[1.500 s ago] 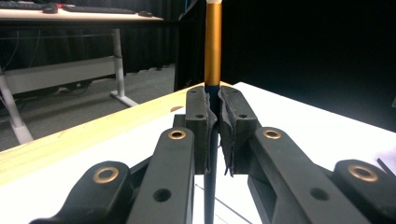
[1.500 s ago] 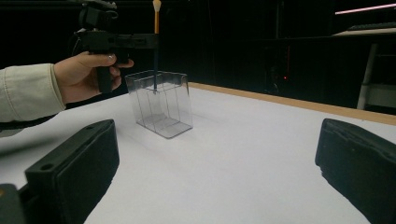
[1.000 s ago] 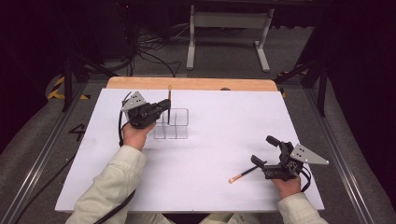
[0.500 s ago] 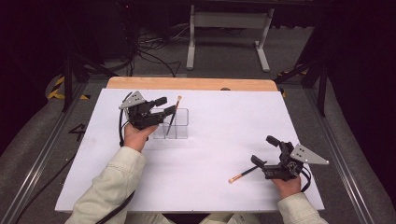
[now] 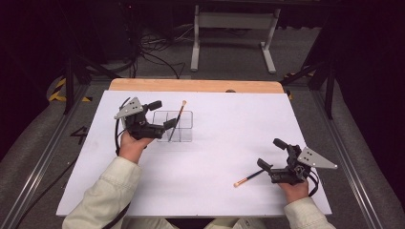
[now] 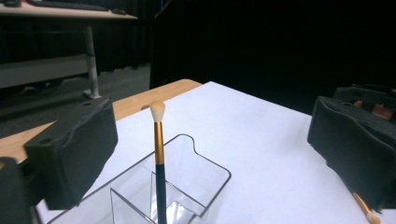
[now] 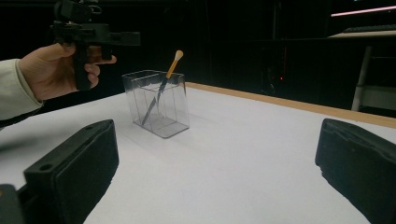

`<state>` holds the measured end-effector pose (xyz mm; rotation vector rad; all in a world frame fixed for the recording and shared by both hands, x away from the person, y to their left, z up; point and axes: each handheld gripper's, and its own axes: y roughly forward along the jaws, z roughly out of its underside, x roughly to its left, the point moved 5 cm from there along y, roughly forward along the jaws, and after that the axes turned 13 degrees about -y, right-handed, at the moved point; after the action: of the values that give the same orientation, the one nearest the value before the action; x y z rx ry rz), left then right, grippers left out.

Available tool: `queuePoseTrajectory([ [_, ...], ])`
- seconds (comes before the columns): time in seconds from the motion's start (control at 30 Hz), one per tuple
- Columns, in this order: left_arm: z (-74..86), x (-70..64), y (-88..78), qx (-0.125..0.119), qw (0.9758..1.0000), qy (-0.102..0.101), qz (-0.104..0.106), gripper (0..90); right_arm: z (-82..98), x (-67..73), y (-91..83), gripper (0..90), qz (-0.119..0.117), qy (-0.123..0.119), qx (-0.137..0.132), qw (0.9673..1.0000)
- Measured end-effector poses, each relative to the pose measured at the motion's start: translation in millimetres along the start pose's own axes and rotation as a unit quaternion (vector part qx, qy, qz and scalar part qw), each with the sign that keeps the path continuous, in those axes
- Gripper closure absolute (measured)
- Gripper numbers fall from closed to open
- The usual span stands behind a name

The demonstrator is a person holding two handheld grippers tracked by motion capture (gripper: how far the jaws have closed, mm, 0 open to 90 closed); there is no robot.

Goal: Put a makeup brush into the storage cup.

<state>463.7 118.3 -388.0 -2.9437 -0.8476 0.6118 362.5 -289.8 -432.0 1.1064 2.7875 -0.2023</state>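
Both jaws of left tool (image 5: pixel 161 114) wide apart, clear of brush (image 5: pixel 175 122).

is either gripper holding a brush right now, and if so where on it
Neither. The left gripper has just opened; its brush stands free in the clear organizer. The right gripper is open.

I can't make out any readable text, label, brand or number from here, on the table, the tools or the gear behind. The mark on the floor left of the table is too blurred for me to read.
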Motion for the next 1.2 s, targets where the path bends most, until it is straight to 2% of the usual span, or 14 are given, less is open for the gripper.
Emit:
queuePoseTrajectory([
  [0.13,1.9,-4.3,-12.3,-0.003,1.0000,-0.004,-0.002,0.4,0.3,0.4,0.4,0.0,-0.002,-0.001,0.003,1.0000],
  [0.27,3.7,-7.7,-27.4,0.007,0.9999,-0.005,-0.012,0.4,-1.0,1.0,-0.4,0.0,-0.001,-0.002,0.002,1.0000],
  [0.5,7.6,-12.2,-49.7,0.009,0.9999,-0.005,-0.011,0.2,-2.7,2.0,-0.1,0.0,-0.004,-0.009,-0.002,0.9999],
  [0.7,13.6,-14.8,-72.8,0.002,0.9999,-0.007,-0.015,0.2,-5.0,3.4,-0.6,0.0,-0.009,-0.015,-0.004,0.9998],
  [0.8,15.9,-16.1,-78.4,0.001,0.9998,-0.010,-0.018,0.2,-4.9,3.0,-0.4,0.0,-0.013,-0.013,-0.004,0.9998],
  [0.9,18.6,-17.1,-87.5,-0.002,0.9996,-0.008,-0.028,0.2,-6.2,2.2,-1.0,0.0,-0.013,-0.014,-0.006,0.9998],
  [1.2,28.4,-17.3,-103.8,0.003,0.9993,0.000,-0.038,0.2,-8.8,-1.0,-1.5,0.0,-0.019,-0.010,-0.003,0.9998],
])
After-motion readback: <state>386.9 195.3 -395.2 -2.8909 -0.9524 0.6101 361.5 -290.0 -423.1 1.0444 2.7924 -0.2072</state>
